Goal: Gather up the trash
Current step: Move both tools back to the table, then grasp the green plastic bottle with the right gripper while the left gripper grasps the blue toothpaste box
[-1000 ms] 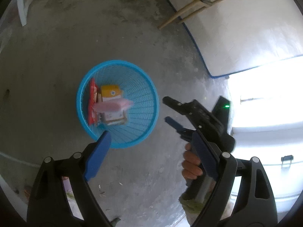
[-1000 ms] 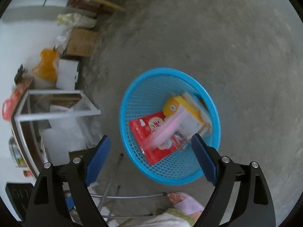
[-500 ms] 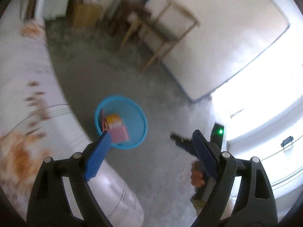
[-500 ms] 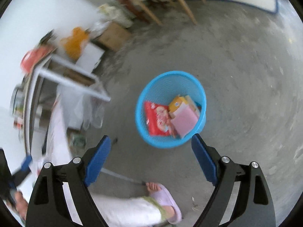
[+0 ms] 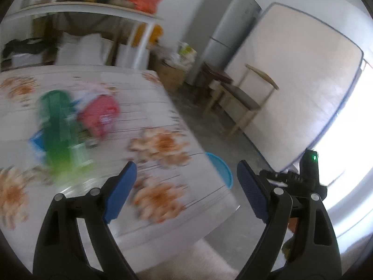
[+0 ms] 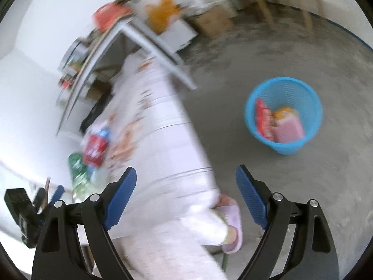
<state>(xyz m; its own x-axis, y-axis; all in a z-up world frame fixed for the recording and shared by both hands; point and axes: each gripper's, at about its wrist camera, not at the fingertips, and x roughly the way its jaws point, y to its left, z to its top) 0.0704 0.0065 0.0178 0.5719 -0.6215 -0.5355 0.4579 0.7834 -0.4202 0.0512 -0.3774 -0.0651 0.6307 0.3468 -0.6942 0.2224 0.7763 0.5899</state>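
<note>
Open floor (image 6: pixel 268 198) around basket (image 6: pixel 283 114)

Left gripper (image 5: pixel 186 177) empty, jaws wide; blurred wrappers (image 5: pixel 77 121) (green, red) on table (image 5: pixel 163 200).

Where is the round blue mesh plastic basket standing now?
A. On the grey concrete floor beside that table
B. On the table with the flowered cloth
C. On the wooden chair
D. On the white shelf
A: the right wrist view shows the round blue mesh plastic basket standing on the grey concrete floor, beside the table with the flowered cloth, with packets inside it.
</note>
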